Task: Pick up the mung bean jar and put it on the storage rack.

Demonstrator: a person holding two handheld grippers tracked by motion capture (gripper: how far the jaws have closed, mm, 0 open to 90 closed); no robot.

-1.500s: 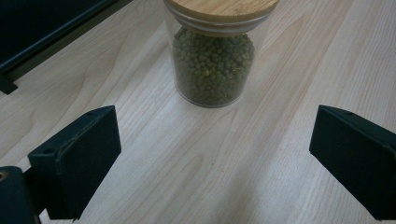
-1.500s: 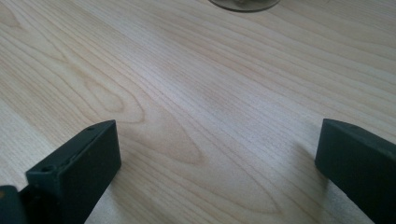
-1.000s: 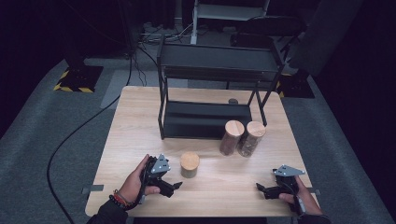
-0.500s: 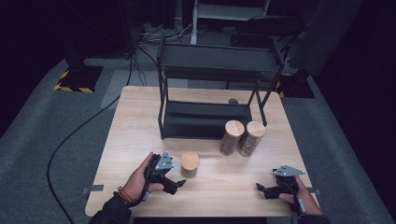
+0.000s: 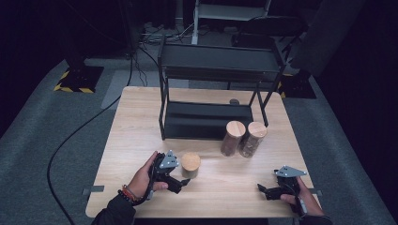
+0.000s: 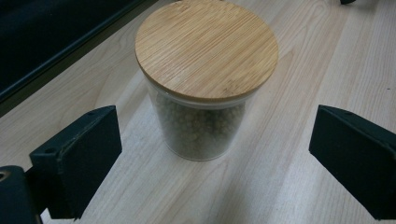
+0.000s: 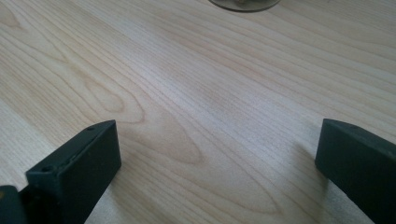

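The short jar (image 6: 205, 79) stands upright on the table (image 5: 141, 122), near its front edge and left of centre, apart from everything else. It is a clear glass cylinder with a flat bamboo lid (image 6: 207, 49) and is filled with small greenish grains, so it is judged to be moderately heavy, rigid, smooth-walled and breakable. The lid appears merely seated; lifting by the lid risks separation. The recommended grip is across the glass wall below the lid, at mid-height. The left claw (image 6: 210, 154) is released, its jaws spread wide to either side of the jar without contact. The right claw (image 7: 215, 154) is likewise released, resting over bare table near the front right corner. Two taller jars (image 5: 243, 137) stand touching each other before a black two-tier rack (image 5: 206, 117) farther back.
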